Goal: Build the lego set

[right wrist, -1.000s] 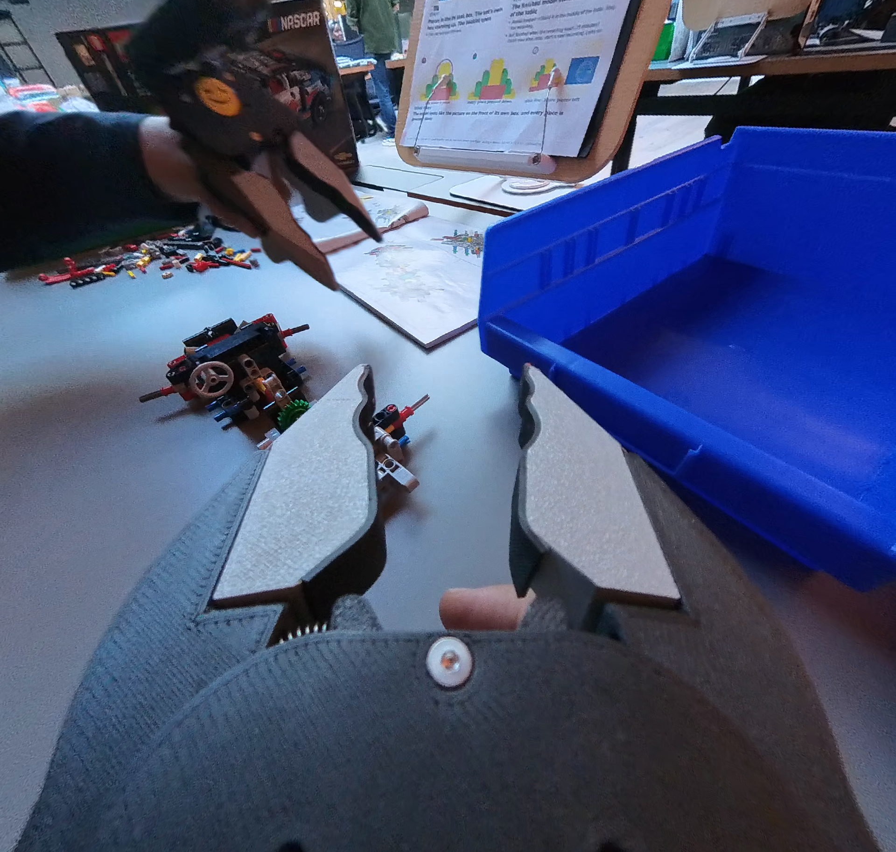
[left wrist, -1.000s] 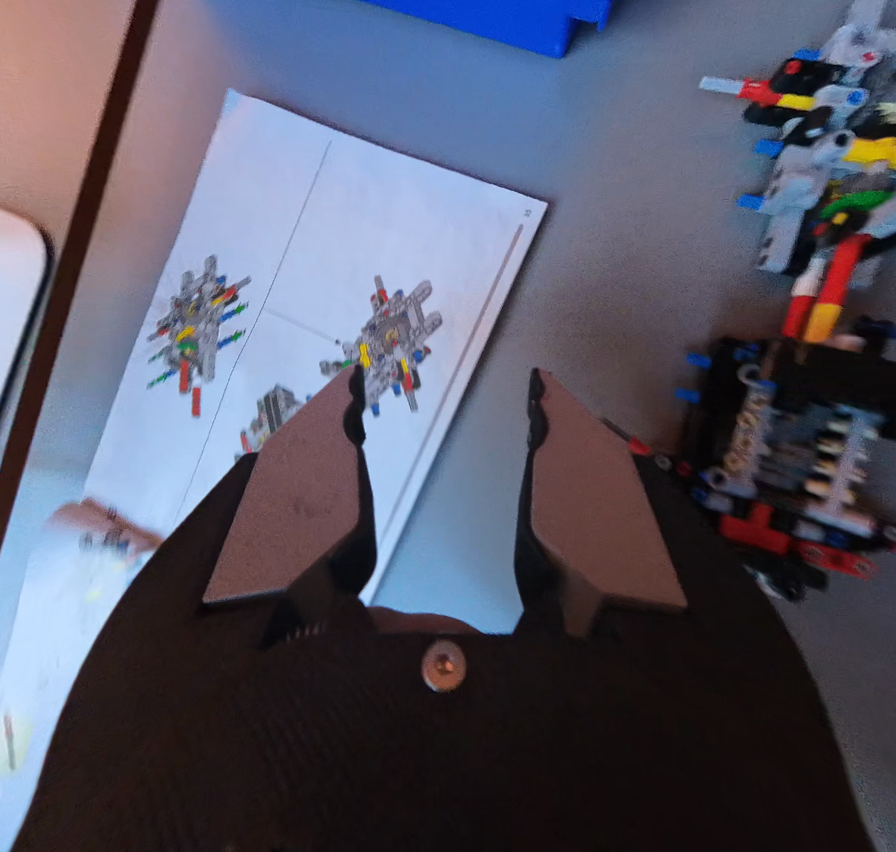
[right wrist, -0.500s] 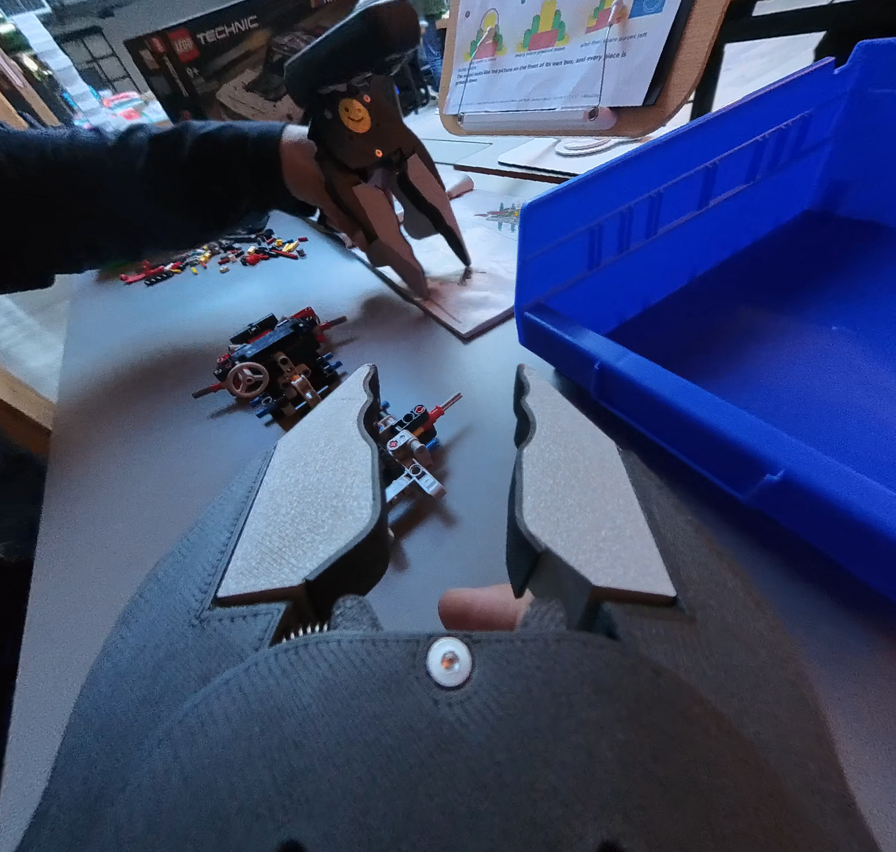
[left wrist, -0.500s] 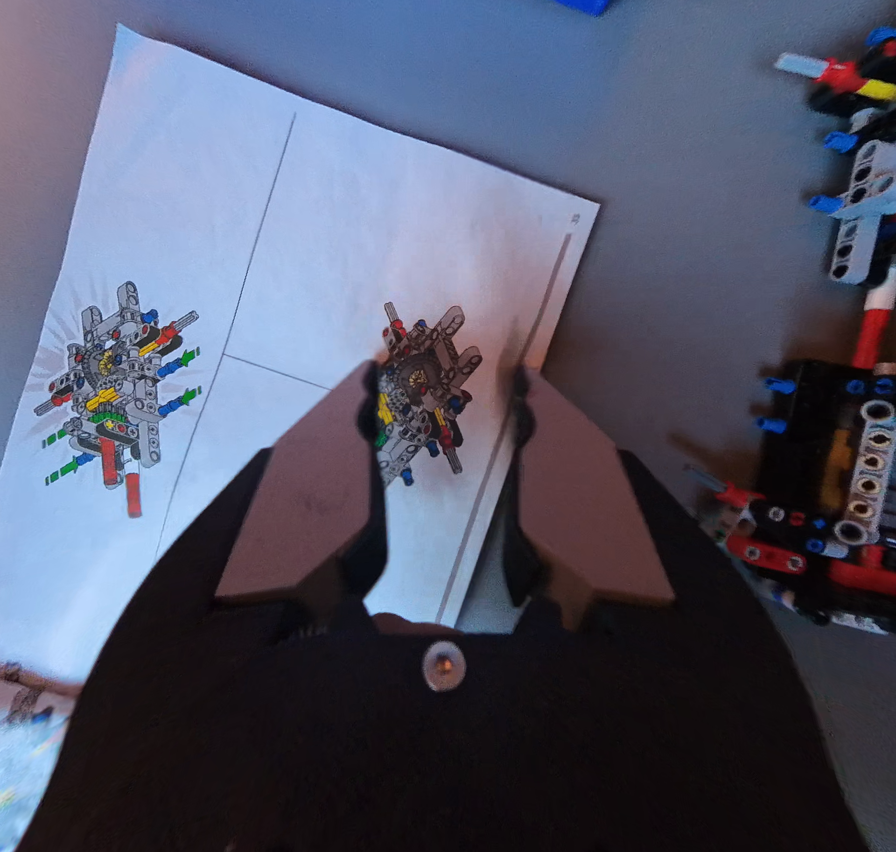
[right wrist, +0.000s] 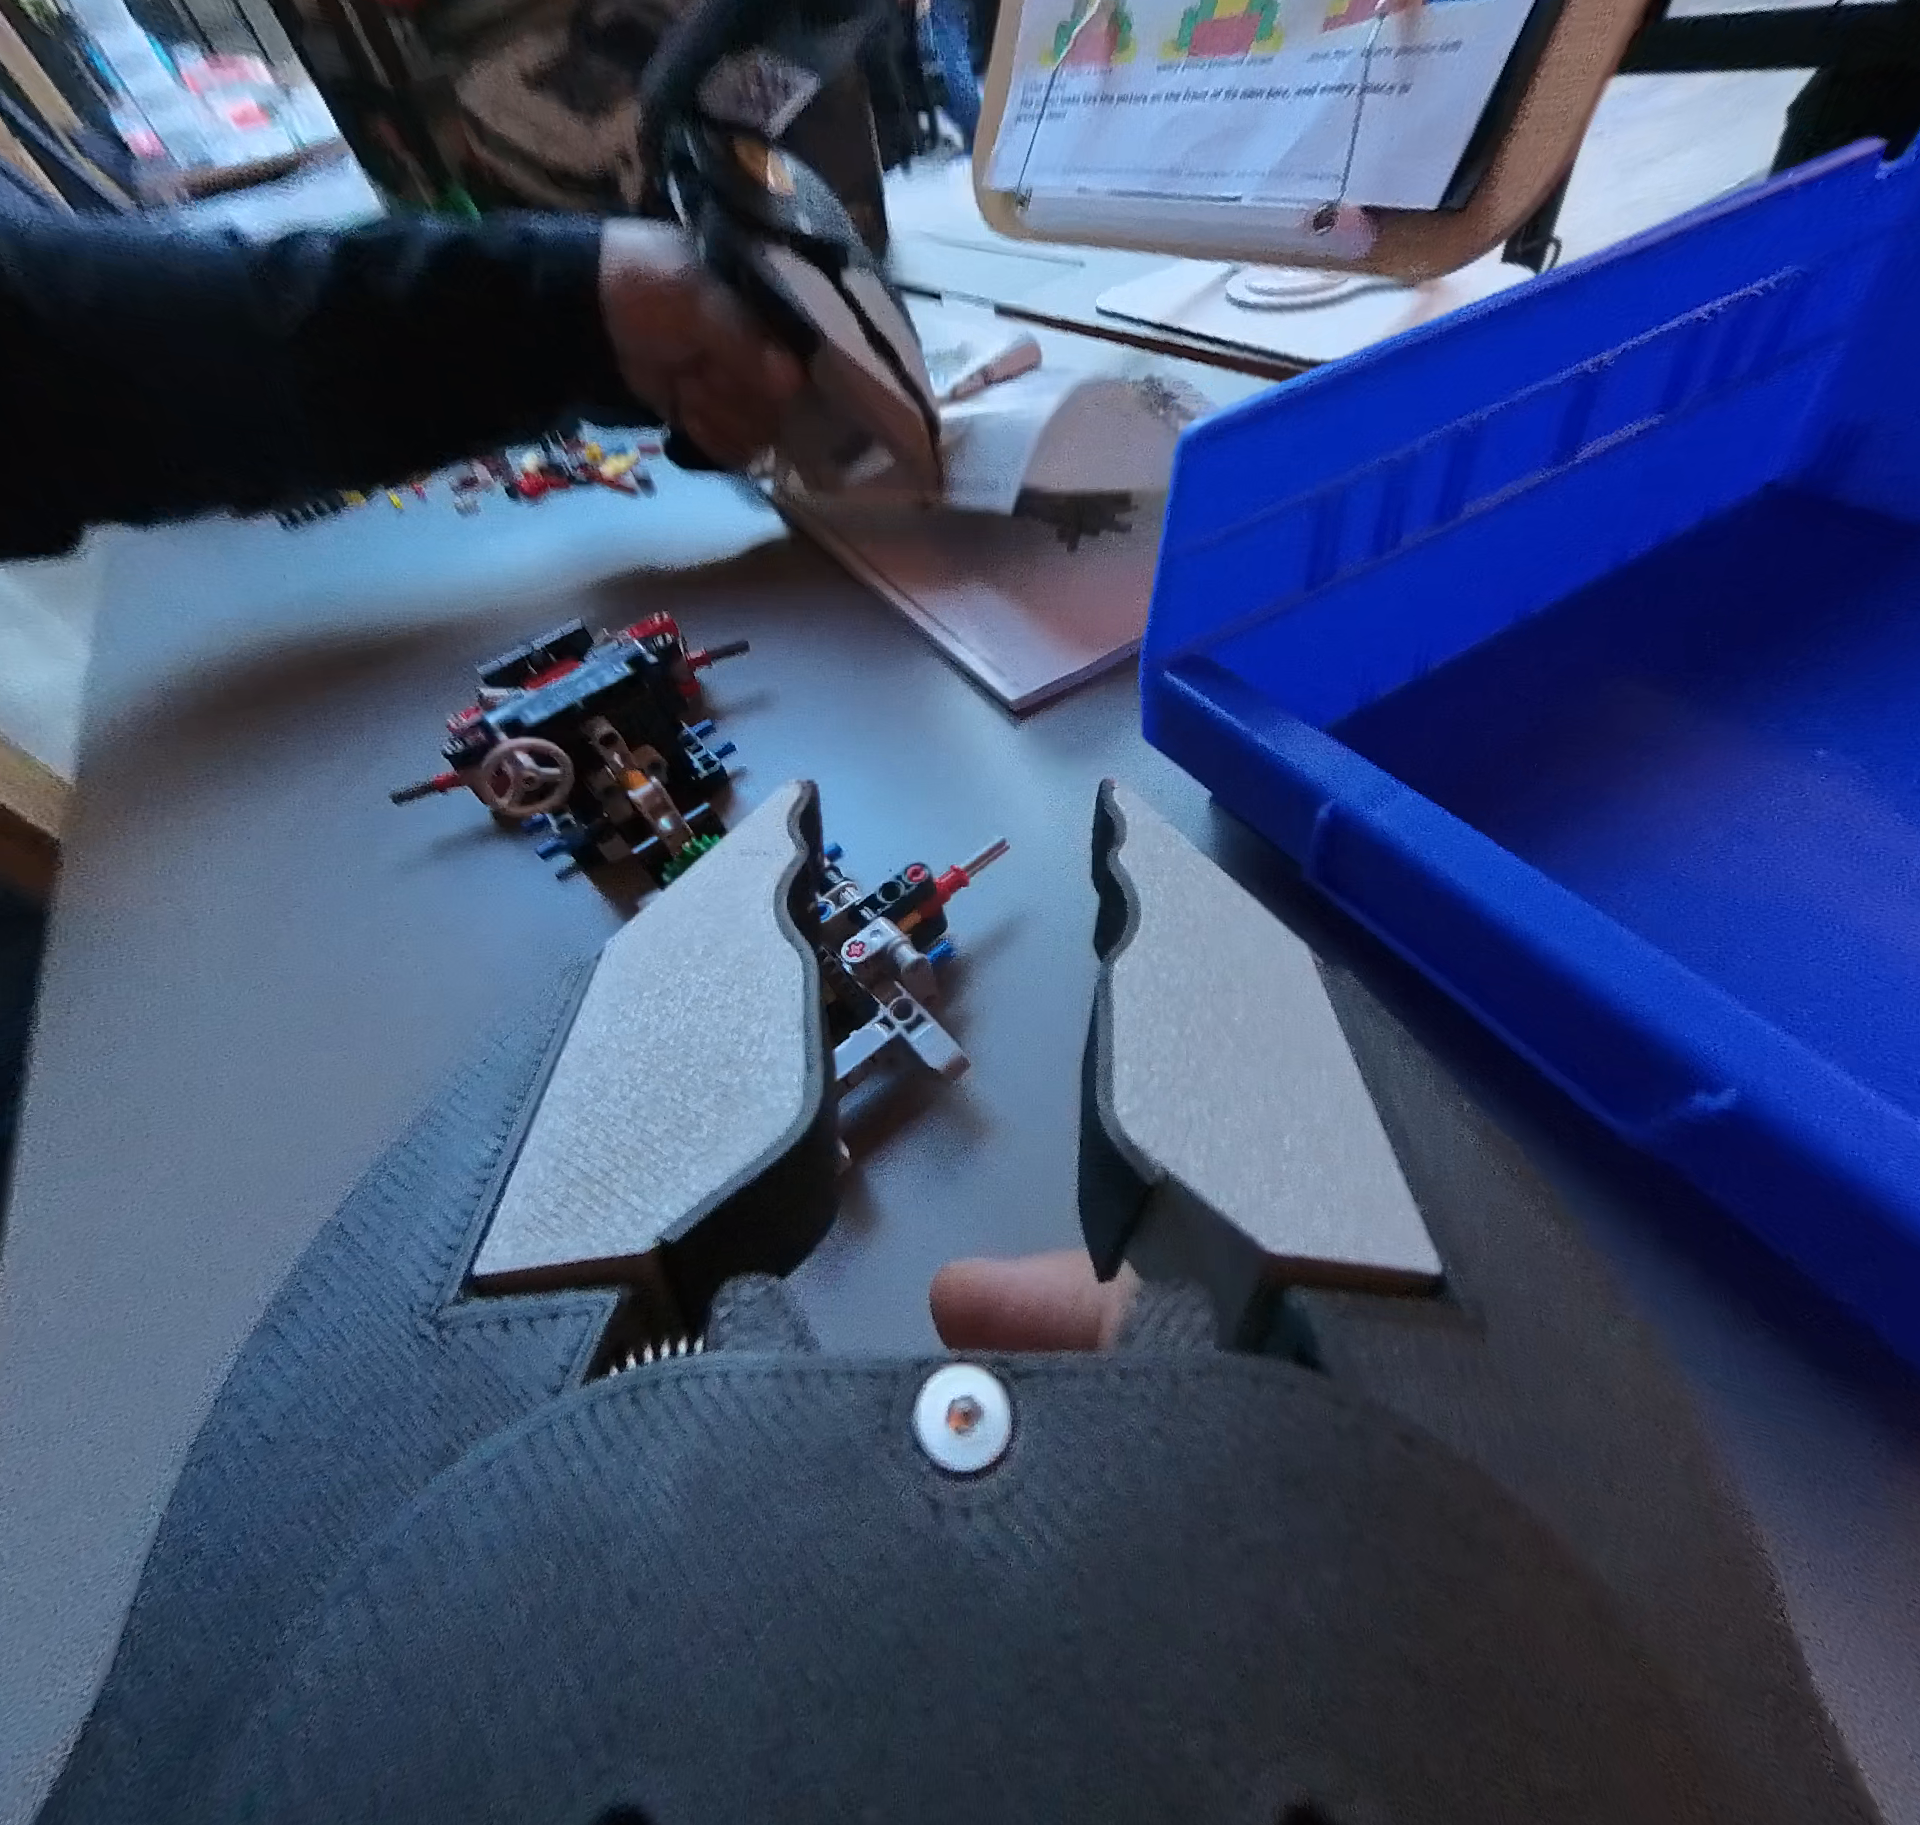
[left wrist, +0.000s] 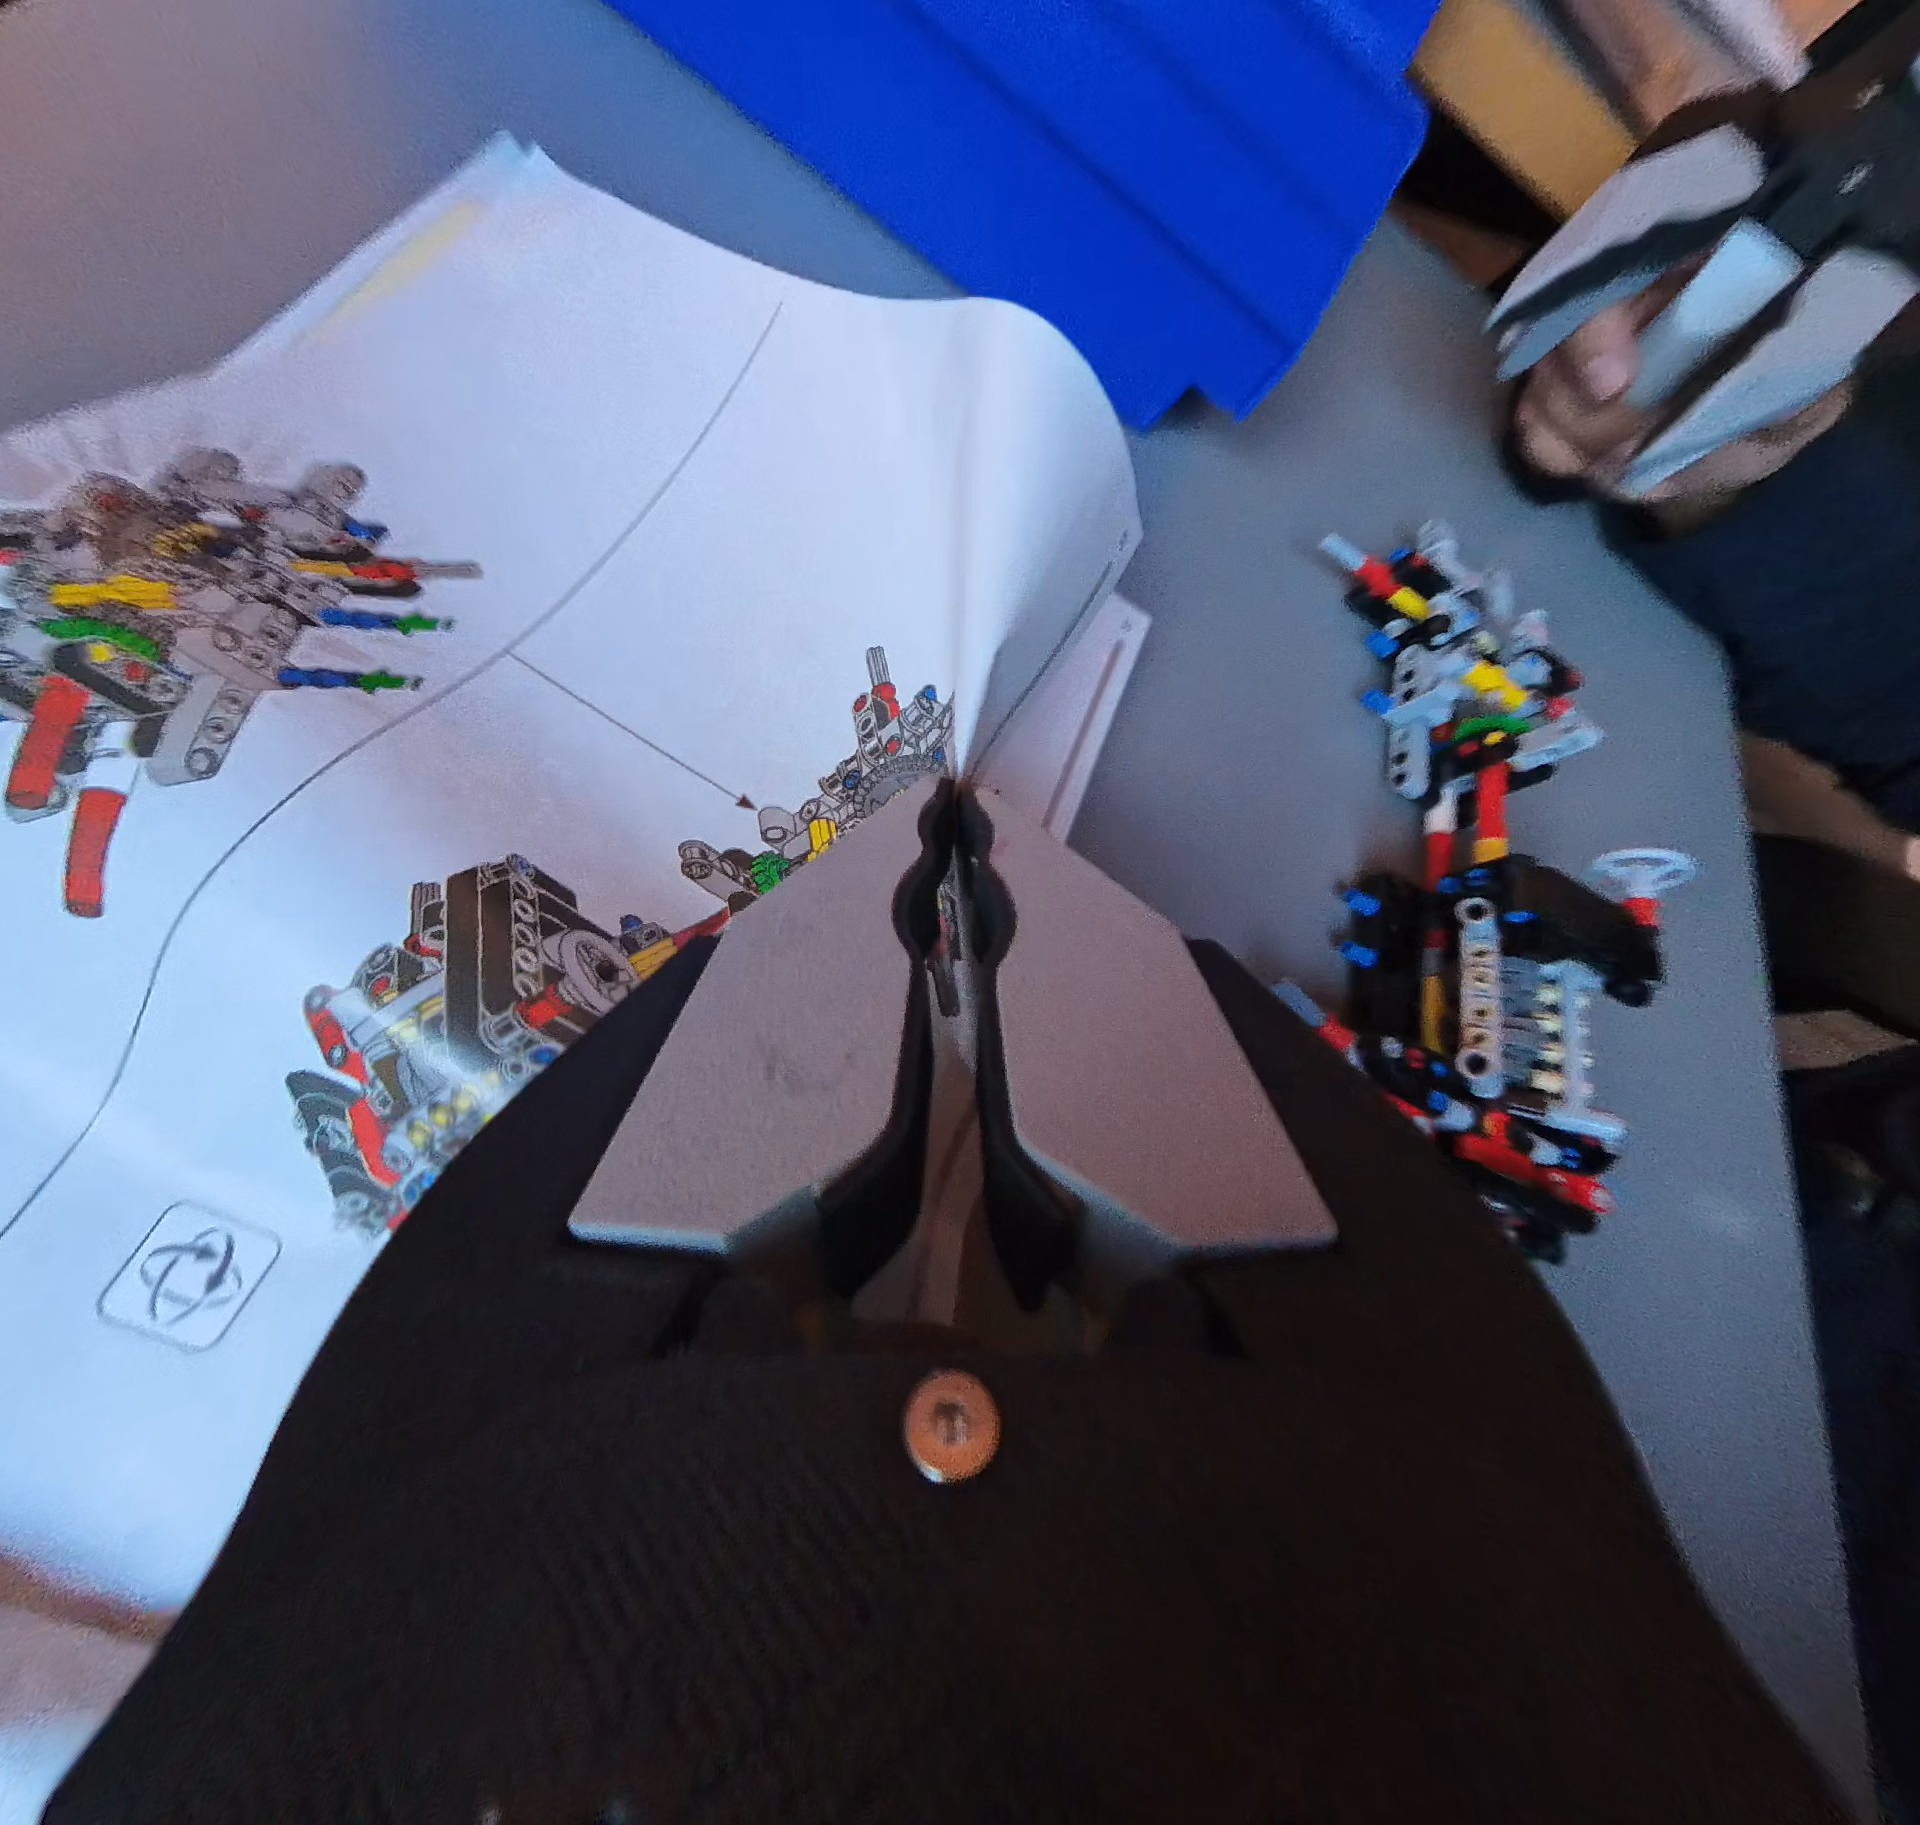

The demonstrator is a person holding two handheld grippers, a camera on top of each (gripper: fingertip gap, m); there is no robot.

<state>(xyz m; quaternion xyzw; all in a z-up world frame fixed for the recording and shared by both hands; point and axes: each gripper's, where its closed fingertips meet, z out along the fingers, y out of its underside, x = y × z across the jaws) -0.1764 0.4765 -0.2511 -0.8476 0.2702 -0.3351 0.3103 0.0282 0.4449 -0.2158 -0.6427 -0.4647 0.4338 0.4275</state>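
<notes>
Left wrist view: left claw (left wrist: pixel 953 799) clenched on lifted booklet page (left wrist: pixel 727 487); right claw (right wrist: pixel 951 819) released.

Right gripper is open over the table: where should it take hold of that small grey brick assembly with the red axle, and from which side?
Probably from above, the right gripper closing across the narrow grey beam section of the small assembly. It lies flat on the table, and its pins and red axle look too thin to pinch firmly.

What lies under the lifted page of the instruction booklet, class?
Under the lifted page, pinched by the left gripper, another pale booklet page lies flat on the grey table. Most of that page stays covered.
</notes>
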